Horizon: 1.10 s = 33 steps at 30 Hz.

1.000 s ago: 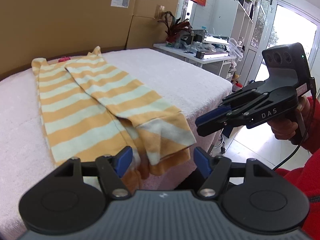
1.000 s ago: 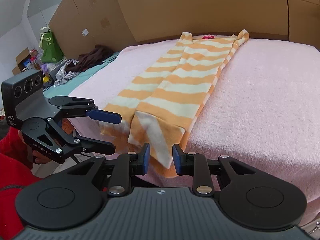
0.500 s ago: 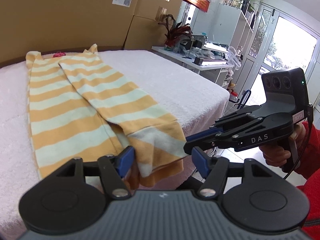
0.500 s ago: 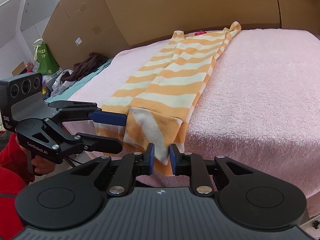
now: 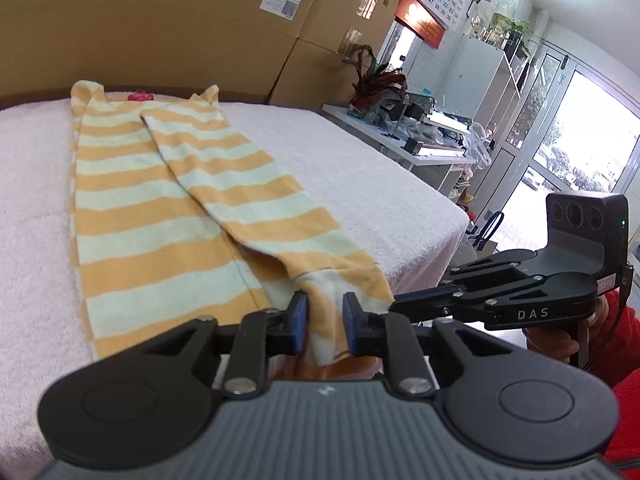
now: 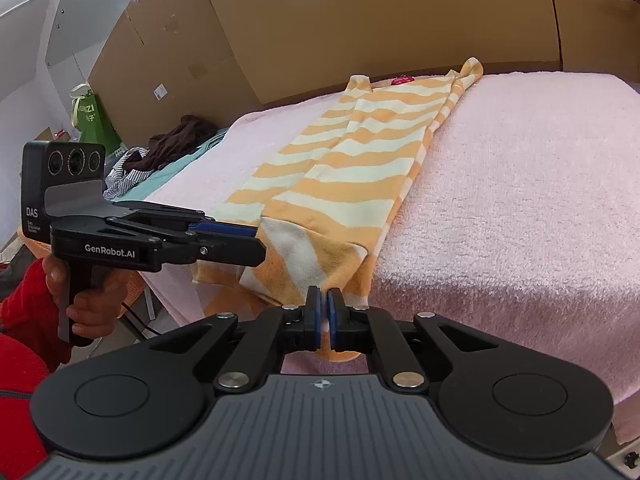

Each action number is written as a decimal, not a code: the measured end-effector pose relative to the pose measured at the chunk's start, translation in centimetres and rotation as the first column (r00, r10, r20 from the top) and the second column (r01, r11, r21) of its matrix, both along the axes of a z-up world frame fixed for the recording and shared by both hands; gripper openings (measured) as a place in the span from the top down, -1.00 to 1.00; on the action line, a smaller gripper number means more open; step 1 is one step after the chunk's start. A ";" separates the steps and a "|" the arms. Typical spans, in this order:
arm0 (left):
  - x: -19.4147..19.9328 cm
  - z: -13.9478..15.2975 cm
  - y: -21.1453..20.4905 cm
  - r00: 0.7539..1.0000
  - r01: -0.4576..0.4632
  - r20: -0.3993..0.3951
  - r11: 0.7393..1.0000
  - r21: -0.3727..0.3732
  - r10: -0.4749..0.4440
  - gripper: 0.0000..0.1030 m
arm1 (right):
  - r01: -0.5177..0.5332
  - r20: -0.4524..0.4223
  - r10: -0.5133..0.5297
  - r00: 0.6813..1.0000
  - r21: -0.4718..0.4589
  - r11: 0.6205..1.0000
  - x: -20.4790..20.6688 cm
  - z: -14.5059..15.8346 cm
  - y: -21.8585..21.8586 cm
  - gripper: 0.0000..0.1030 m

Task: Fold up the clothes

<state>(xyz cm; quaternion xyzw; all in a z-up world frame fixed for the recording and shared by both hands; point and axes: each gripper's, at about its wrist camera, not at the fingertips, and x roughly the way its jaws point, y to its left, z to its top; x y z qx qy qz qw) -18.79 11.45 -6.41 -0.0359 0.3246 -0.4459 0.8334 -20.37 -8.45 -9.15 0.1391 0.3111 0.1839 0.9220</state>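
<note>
The right gripper [image 6: 324, 322], its blue pads nearly pressed together, pinches the hanging hem of a striped garment [image 6: 352, 168] at the near edge of a bed [image 6: 520, 200]. The left gripper [image 5: 324, 320] stands just beside it, its pads narrowed around a bunched fold of the same hem with a sliver of space on either side; whether it has bitten down on the cloth cannot be told. Seen from the right wrist, the left gripper [image 6: 224, 240] comes in flat from the side, held by a hand [image 6: 88, 300] in a red sleeve.

The orange-and-cream garment lies lengthwise up the pink terry cover, its sides already turned in so it forms a long narrow band, neck end against the cardboard boxes [image 6: 360, 20] at the far side, hem spilling over the near edge.

It looks a light, limp knit, likely to sag and slide out of shape unless both bottom corners are held together. The terry cover should grip it somewhat. The sound place to hold is the hem, one gripper near each corner, through all layers.
</note>
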 end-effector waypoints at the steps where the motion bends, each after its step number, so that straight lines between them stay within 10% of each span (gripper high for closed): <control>1: 0.0 -0.1 0.0 1.000 0.003 0.001 1.000 -0.002 -0.003 0.82 | -0.001 0.001 0.001 1.000 0.007 1.000 -0.1 0.1 -0.1 0.90; 13: -0.8 2.1 0.9 0.998 0.017 0.064 0.999 -0.029 -0.015 0.92 | -0.019 0.061 0.010 0.998 0.141 0.990 -1.0 1.4 -1.4 0.90; 33: -1.2 -1.2 0.7 1.000 0.023 0.011 0.996 0.083 -0.024 0.92 | -0.028 -0.042 0.029 0.999 0.038 0.999 -1.1 -0.5 -0.7 0.90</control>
